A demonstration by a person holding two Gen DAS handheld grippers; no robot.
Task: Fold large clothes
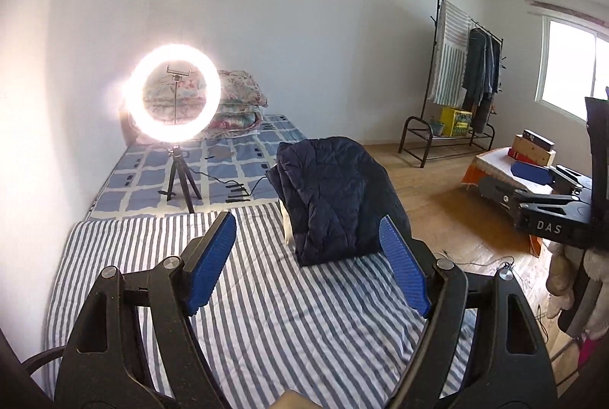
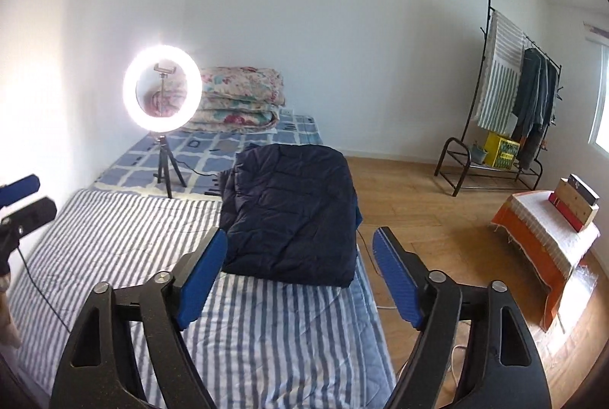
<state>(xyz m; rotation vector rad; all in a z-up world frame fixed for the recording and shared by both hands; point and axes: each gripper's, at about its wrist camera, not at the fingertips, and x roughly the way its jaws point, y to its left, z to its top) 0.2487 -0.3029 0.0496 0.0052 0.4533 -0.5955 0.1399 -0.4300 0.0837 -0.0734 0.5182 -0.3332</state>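
A navy quilted jacket (image 1: 335, 192) lies folded into a thick bundle on the right side of the striped bed sheet (image 1: 152, 249), close to the bed's edge. My left gripper (image 1: 307, 218) hovers over the sheet short of the jacket, open, with nothing between its blue pads. My right gripper (image 2: 301, 233) is also open and empty, held above the sheet just in front of the jacket (image 2: 293, 211). One blue pad (image 1: 531, 173) of the right gripper shows at the right of the left wrist view. A pad (image 2: 21, 186) of the left gripper shows at the left edge of the right wrist view.
A lit ring light on a tripod (image 1: 173, 93) stands on the checked sheet behind the jacket, its cable trailing across the bed. Folded floral quilts (image 2: 243, 93) sit by the wall. A clothes rack (image 2: 510, 93) and a low cloth-covered table with boxes (image 2: 544, 237) stand on the wooden floor at right.
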